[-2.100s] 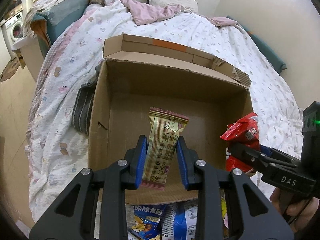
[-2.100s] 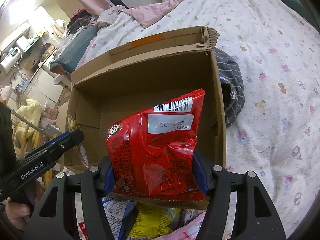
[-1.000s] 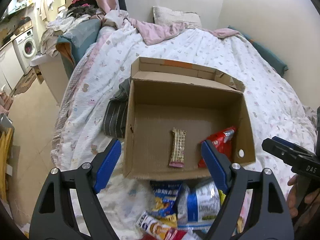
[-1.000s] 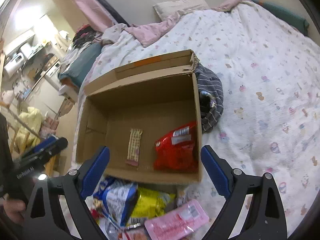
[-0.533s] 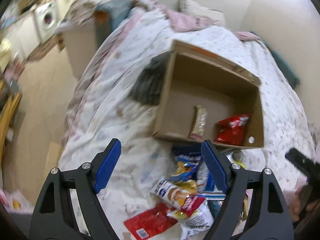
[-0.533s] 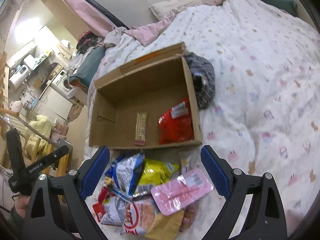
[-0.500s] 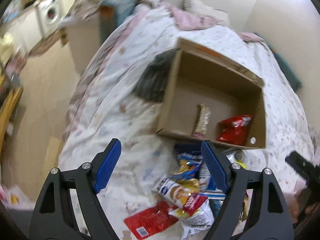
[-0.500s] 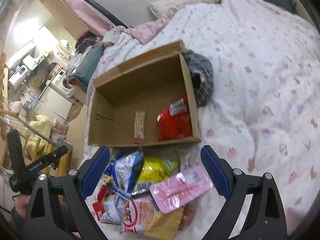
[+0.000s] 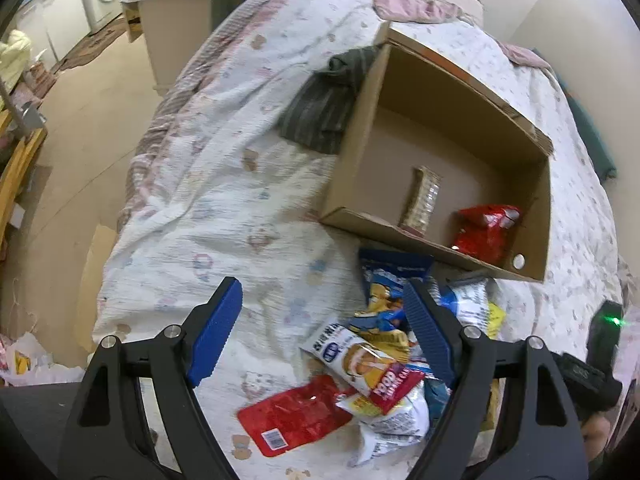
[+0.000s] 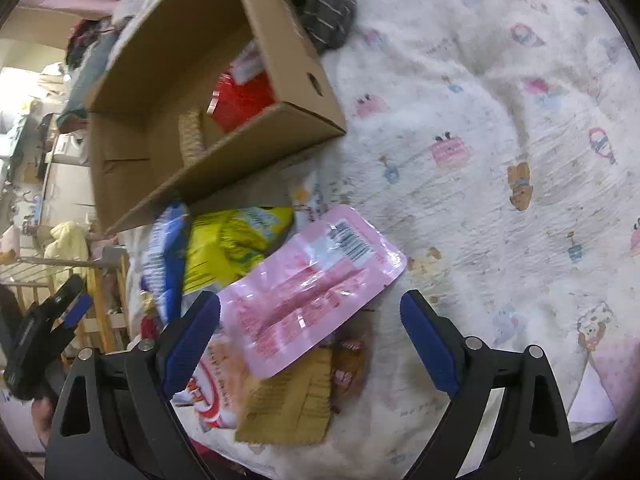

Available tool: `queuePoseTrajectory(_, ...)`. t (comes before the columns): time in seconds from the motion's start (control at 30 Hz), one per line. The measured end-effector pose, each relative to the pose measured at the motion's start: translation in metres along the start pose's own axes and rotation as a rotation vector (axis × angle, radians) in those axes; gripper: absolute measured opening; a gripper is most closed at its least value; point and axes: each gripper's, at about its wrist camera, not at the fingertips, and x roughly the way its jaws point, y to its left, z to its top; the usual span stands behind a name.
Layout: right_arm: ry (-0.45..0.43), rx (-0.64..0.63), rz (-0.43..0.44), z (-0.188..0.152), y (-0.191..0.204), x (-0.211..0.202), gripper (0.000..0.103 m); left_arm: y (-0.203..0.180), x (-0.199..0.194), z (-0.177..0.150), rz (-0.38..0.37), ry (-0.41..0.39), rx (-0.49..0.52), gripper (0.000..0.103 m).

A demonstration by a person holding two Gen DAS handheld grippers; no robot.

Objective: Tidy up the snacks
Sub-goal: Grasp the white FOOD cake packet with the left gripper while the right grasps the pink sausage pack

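- Left gripper (image 9: 320, 320): jaws wide, empty; its snack bar (image 9: 424, 198) now lies in the cardboard box (image 9: 432, 80).
- Loose snack pile (image 9: 372, 360): unsorted, just before the box.
- Right gripper (image 10: 310, 336): jaws wide, empty, lowered over the pink packet (image 10: 312, 292); red bag (image 10: 244, 100) boxed.

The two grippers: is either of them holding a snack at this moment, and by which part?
Nothing is held. The left gripper and the right gripper are both open, above the snack pile.
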Motion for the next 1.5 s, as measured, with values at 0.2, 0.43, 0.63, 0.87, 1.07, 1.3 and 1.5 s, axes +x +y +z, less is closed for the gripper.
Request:
queuePoseTrajectory(0.2,0.049,-0.003,-0.026,0.006,0.006,0.034,0.062,-0.013,-0.002,0.002,0.004,-0.021,0.045,0.08)
queuePoseTrajectory(0.43,-0.024,-0.048,-0.054,-0.006,0.005,0.02,0.02,-0.011,0.005,0.004,0.013,-0.008,0.028,0.08)
queuePoseTrajectory(0.63,-0.117,-0.099,-0.006,-0.014,-0.005,-0.014,0.014,-0.013,0.01,0.002,0.013,0.015,0.025,0.08)
queuePoseTrajectory(0.87,-0.198,-0.196,0.012,-0.027,0.006,-0.04,0.008,-0.007,0.019,-0.003,0.052,0.037,0.028,0.08)
queuePoseTrajectory(1.07,-0.237,-0.256,0.066,-0.035,0.018,-0.062,0.008,0.006,0.031,-0.018,0.086,0.103,0.021,0.08)
queuePoseTrajectory(1.3,-0.261,-0.283,0.118,-0.035,0.033,-0.069,0.008,0.001,0.06,-0.034,0.028,0.249,-0.008,0.08)
queuePoseTrajectory(1.5,-0.261,-0.293,0.101,-0.035,0.036,-0.065,0.008,-0.008,0.074,-0.039,-0.017,0.308,-0.011,0.08)
